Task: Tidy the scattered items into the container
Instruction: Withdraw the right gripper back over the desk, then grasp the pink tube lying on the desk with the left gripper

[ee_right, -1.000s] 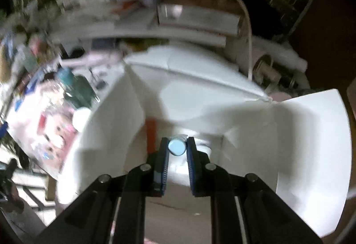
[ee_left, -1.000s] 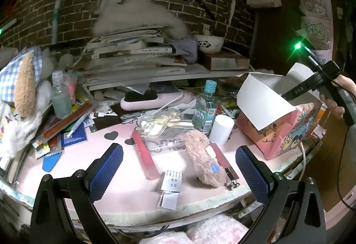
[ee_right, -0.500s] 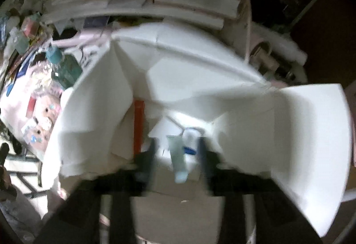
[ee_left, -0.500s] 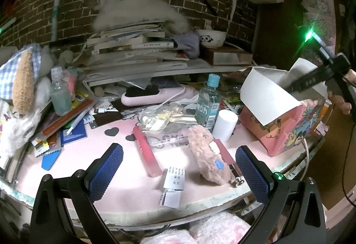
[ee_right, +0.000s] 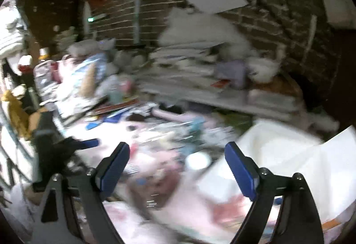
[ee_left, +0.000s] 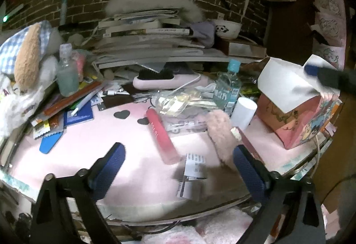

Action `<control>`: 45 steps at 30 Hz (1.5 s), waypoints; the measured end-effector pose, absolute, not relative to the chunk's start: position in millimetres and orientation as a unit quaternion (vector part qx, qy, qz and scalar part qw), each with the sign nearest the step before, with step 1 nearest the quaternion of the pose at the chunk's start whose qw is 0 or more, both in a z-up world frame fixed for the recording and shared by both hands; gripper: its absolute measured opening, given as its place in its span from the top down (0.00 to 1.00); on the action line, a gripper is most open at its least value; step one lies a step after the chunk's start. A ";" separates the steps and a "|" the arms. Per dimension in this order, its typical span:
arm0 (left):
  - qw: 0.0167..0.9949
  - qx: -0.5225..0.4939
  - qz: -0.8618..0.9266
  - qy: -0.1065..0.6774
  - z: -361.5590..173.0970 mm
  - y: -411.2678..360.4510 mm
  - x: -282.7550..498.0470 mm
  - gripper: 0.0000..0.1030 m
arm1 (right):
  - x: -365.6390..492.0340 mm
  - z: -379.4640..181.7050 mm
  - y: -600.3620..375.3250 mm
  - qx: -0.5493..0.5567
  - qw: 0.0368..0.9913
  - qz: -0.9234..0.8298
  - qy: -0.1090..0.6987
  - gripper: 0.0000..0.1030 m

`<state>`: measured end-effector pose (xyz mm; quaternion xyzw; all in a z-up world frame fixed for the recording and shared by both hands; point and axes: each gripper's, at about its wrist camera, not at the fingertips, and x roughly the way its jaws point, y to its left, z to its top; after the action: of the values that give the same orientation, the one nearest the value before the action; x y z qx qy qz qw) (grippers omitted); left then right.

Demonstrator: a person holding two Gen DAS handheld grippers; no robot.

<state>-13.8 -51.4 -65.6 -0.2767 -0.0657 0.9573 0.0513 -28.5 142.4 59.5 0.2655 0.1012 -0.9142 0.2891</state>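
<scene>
The pink cardboard box, printed with cartoon figures and fitted with white paper flaps, stands at the right edge of the pink padded tabletop and serves as the reference point. Left of the box, just beside it, stands a smooth white cylinder; behind the cylinder is a clear plastic bottle with a light blue cap. A fluffy pink plush item lies in front of the cylinder, and a matte pink tube lies farther left of the box, beside crinkled clear wrappers. A folded printed paper slip rests on the tabletop near the front edge. The left gripper has its blue ribbed pads spread wide, having just closed slightly; nothing is between them, and the paper slip and the lower end of the tube lie on the tabletop beyond the gap. The right gripper has just been opening and stands wide and empty in a blurred view, with the box's white flaps to its right; in the left view, one of its blue pads shows above the box.
</scene>
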 end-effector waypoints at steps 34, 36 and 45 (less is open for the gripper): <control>-0.008 -0.310 0.947 -0.081 -95.3 -60.5 -65.2 0.88 | -39.1 -60.1 134.5 0.352 0.293 -0.888 0.017 0.17; -0.008 -0.311 0.946 -0.084 -95.1 -63.8 -63.4 0.89 | -38.7 -60.5 134.5 0.352 0.293 -0.889 0.017 0.17; -0.020 -0.322 0.945 -0.057 -93.7 -67.5 -55.7 0.89 | -38.9 -61.9 135.5 0.353 0.293 -0.888 0.015 0.17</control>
<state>-55.7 -67.5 -93.7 -0.3221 -0.0566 0.9448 -0.0203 -38.9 135.5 -61.9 0.3533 0.0153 -0.8884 0.2926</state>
